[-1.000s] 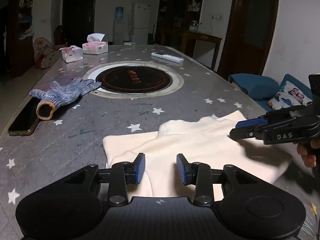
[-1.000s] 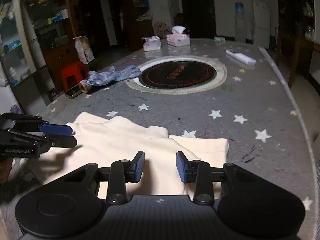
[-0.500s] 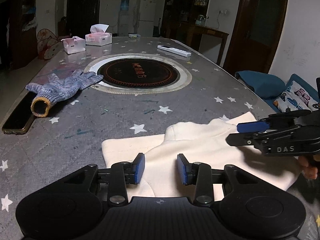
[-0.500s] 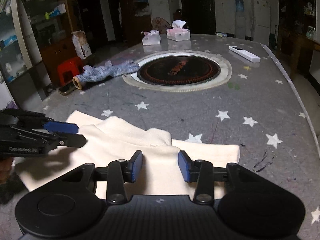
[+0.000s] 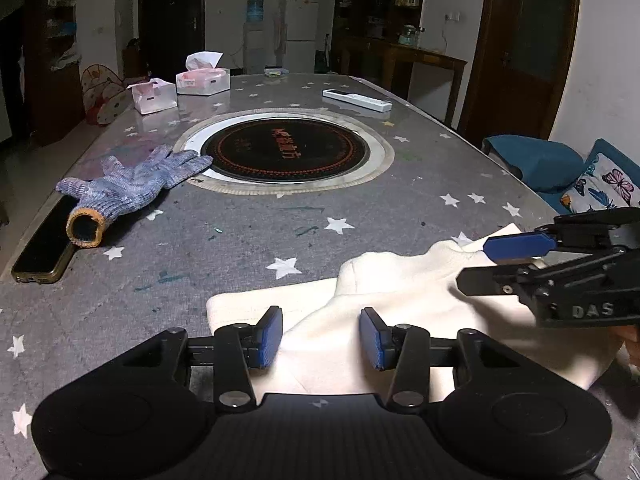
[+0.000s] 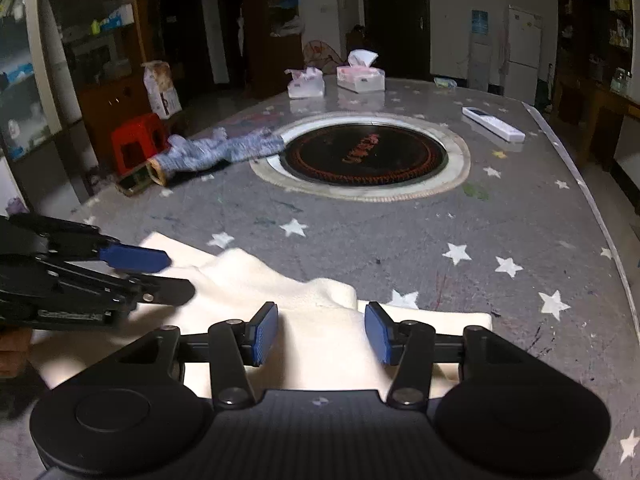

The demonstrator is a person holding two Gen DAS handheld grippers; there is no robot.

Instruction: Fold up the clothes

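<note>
A cream garment (image 5: 400, 300) lies folded in layers on the grey star-patterned table (image 5: 240, 248), close in front of both grippers. My left gripper (image 5: 320, 336) hovers over its near left part. Its jaws are opening, with cloth below the gap and neither blue pad pressing on it. My right gripper (image 6: 320, 334) stands over the garment's (image 6: 260, 280) right part. Its jaws are also opening, and nothing is pinched. Each gripper shows in the other's view: the right gripper (image 5: 474, 264) at the right edge, the left gripper (image 6: 180, 276) at the left edge.
A blue knit glove (image 5: 136, 184) and a dark phone (image 5: 44, 248) lie at the table's left. A round black hotplate (image 5: 284, 150) sits mid-table, with tissue boxes (image 5: 202, 80) and a white remote (image 5: 356, 100) beyond. Blue cushions (image 5: 536, 160) and a red stool (image 6: 138, 140) stand beside the table.
Both grippers' jaws have spread wider over the garment. In each wrist view the other gripper has shifted a little lower. The garment lies as before.
</note>
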